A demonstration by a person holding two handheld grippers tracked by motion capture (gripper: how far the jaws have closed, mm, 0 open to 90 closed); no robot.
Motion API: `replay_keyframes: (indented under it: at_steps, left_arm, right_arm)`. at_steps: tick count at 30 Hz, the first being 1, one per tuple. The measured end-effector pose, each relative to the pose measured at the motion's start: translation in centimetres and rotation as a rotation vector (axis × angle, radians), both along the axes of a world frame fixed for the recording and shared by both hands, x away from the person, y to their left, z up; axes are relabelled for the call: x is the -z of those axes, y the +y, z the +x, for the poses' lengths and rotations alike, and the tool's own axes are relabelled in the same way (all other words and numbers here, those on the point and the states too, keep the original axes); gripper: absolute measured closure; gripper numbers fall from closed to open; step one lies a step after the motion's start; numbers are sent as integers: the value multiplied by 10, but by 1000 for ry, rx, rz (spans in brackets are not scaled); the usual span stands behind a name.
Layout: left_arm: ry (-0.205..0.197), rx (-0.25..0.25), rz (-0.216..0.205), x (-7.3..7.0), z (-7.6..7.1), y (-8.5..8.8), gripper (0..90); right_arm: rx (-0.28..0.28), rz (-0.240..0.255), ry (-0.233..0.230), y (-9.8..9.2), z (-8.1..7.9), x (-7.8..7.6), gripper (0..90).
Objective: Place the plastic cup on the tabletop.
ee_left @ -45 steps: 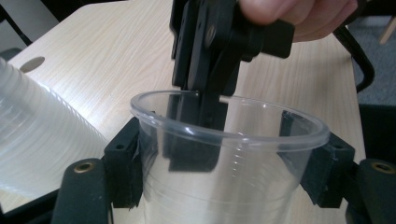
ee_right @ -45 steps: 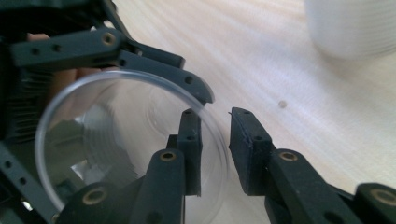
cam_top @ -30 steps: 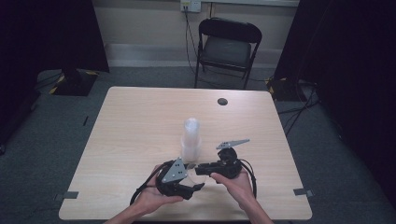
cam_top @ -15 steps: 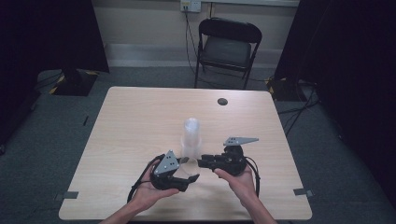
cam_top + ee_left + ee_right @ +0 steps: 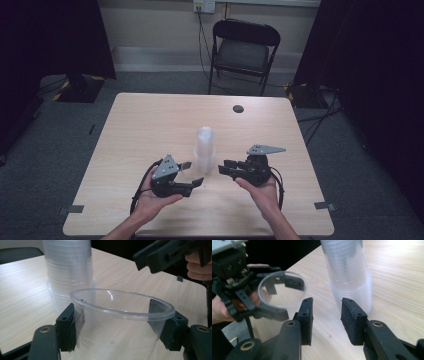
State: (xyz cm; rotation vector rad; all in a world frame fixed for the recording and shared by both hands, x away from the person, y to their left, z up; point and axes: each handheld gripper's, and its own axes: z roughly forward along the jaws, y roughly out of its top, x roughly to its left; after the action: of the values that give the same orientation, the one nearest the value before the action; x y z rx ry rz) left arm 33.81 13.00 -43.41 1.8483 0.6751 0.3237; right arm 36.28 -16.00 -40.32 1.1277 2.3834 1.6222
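A tall stack of clear plastic cups (image 5: 204, 147) stands mouth down on the wooden table (image 5: 150, 125). My left gripper (image 5: 192, 172) is just left of the stack, shut on a single clear cup (image 5: 120, 315); its pads press the cup's wall below the rim. The held cup (image 5: 282, 290) lies sideways, its mouth facing the right gripper. My right gripper (image 5: 226, 167) is on the stack's right and points left. Its jaws have just been opening and nothing is between them. In the right gripper view the stack (image 5: 348, 272) rises just beyond its fingertips.
A small dark round object (image 5: 238, 108) lies near the table's far edge. A black folding chair (image 5: 242, 50) stands behind the table. Black curtains hang at both sides. Cables trail from both grippers toward the near edge.
The two grippers have drawn apart. The left one has moved left with the cup, away from the right one. The right one's jaws have opened wider.
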Motion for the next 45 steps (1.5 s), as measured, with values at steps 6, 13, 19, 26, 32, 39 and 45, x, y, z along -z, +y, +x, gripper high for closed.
replay_keyframes:
  at_steps: [6, 13, 19, 26, 32, 39, 45]
  left_arm:
    - [4, -62, -27, -7, 2, 15, 299]
    - [17, -116, -26, -13, 8, 28, 299]
    - [31, -139, -41, -19, 15, 37, 298]
    - [29, -172, -46, -31, 25, 48, 294]
    - [17, -199, -42, -36, 36, 55, 294]
    - [-6, -248, -28, -36, 52, 63, 291]
    - [-22, -265, -12, -32, 67, 66, 287]
  right_arm:
    - [31, -14, 1, -7, -5, 5, 610]
    - [63, -44, -27, -24, -13, 6, 572]
    - [90, -65, -26, -38, -20, 11, 541]
    - [99, -105, -9, -49, -31, 22, 537]
    - [158, -122, 6, -68, -37, 29, 530]
    - [196, -117, 6, -83, -43, 34, 529]
    - [204, -118, 20, -84, -42, 36, 531]
